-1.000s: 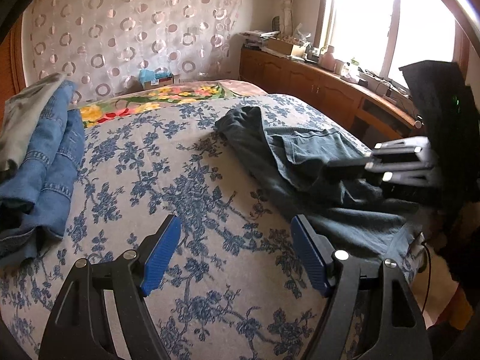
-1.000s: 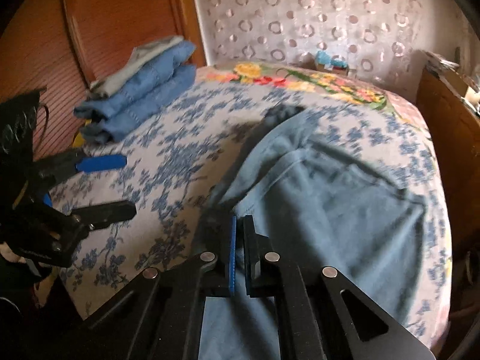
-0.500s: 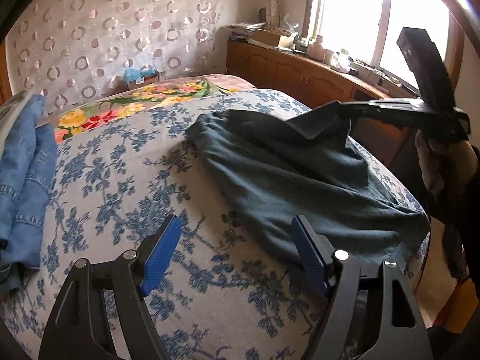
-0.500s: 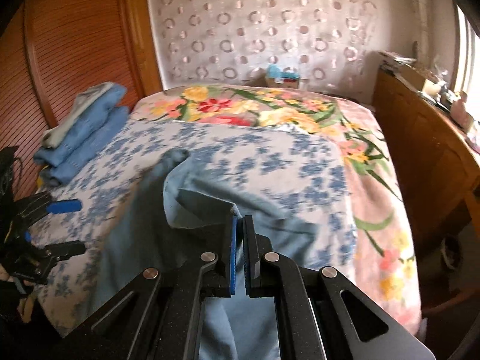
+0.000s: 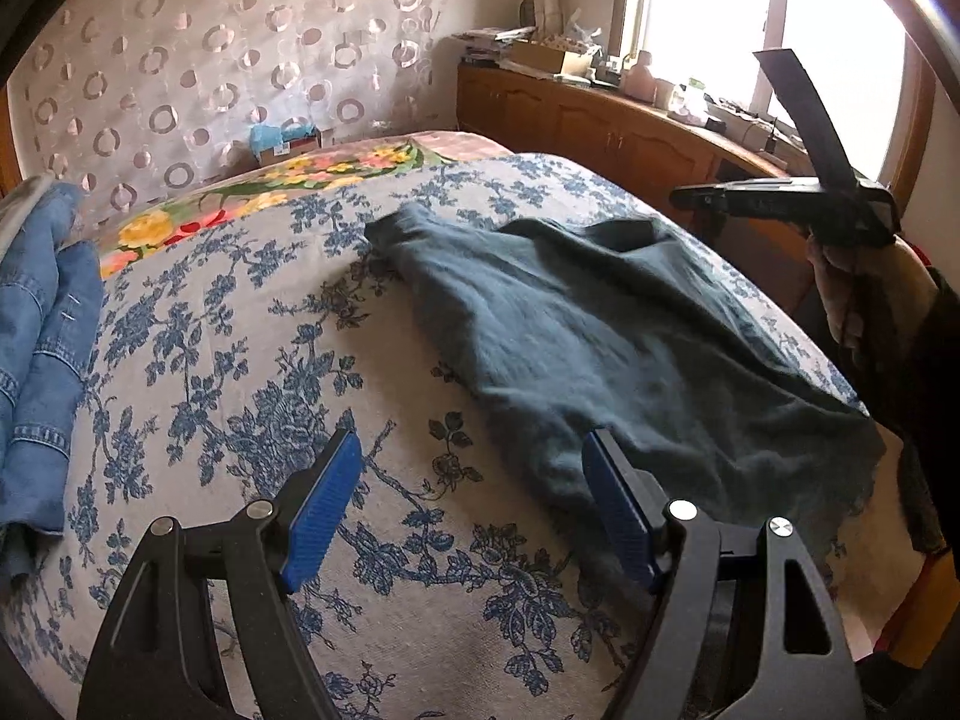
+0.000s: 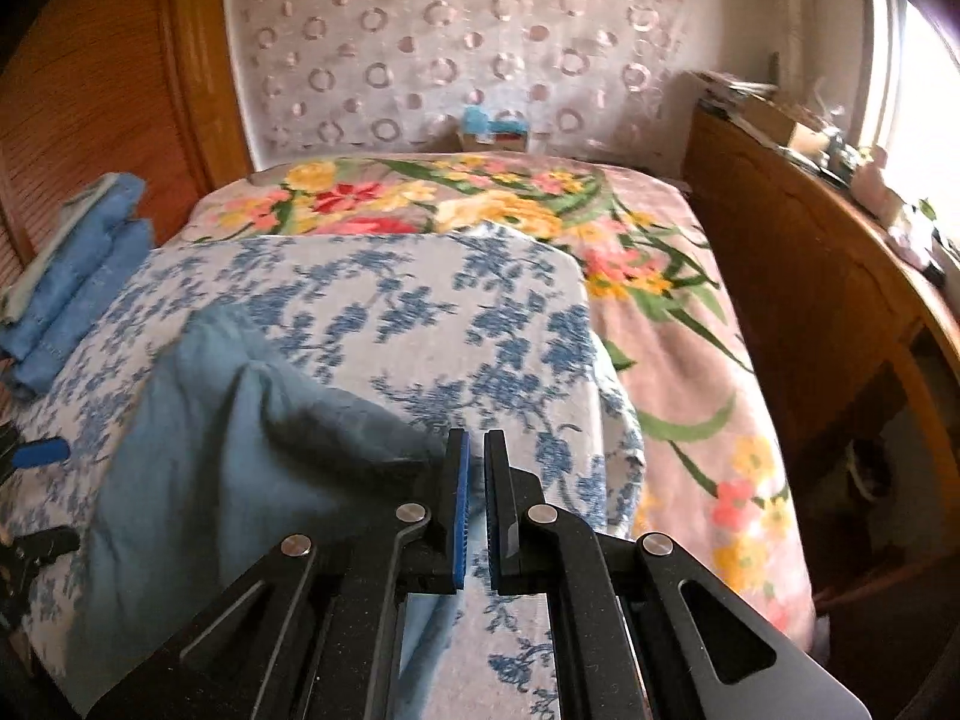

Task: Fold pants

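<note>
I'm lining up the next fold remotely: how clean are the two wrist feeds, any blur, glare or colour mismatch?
Left wrist: sharp, but the window is blown out; the pants read dark teal. Right wrist: motion-blurred across the bedspread, with glare at the right edge; the same pants look paler blue. Both views bend straight lines at the rim.

Bright window (image 5: 708, 18) over wooden cabinets (image 5: 600, 126)

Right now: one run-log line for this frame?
step: fold pants | left gripper: open, empty | right gripper: shut on pants | bed
</note>
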The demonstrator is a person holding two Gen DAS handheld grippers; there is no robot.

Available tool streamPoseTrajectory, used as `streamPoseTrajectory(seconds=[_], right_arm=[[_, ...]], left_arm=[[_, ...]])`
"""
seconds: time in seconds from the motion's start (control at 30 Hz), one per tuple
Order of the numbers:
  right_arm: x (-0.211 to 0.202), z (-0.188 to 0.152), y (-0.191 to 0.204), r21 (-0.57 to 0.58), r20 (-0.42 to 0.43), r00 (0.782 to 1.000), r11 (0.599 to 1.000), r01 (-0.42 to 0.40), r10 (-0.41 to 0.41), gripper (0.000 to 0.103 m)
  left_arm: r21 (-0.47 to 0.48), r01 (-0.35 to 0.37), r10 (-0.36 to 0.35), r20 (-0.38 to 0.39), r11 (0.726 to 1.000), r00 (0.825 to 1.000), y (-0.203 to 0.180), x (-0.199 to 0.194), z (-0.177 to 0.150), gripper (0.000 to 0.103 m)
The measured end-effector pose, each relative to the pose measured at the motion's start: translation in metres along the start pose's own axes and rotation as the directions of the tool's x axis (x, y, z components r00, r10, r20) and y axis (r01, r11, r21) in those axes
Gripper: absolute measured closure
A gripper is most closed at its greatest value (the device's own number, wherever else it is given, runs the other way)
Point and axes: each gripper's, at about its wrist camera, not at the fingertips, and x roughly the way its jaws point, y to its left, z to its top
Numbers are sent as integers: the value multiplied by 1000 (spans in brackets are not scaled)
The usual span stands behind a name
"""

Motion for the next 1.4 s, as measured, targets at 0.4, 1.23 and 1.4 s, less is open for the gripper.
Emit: streamPoseTrajectory(seconds=[0.4, 1.23, 1.4], right_arm=[[-4, -14, 6, -3, -12, 997, 997, -80, 80, 73], [-11, -11, -26, 57, 10, 1000, 998, -9, 8, 89], [-34, -34, -22, 63, 8, 998, 996, -60, 59, 73]], left_arm=[[5, -16, 16, -57, 1000, 998, -2, 14, -5, 26], [14, -20, 21, -78, 1000, 997, -6, 18, -6, 21], [14, -21, 22, -78, 1000, 997, -6, 18, -6, 21]])
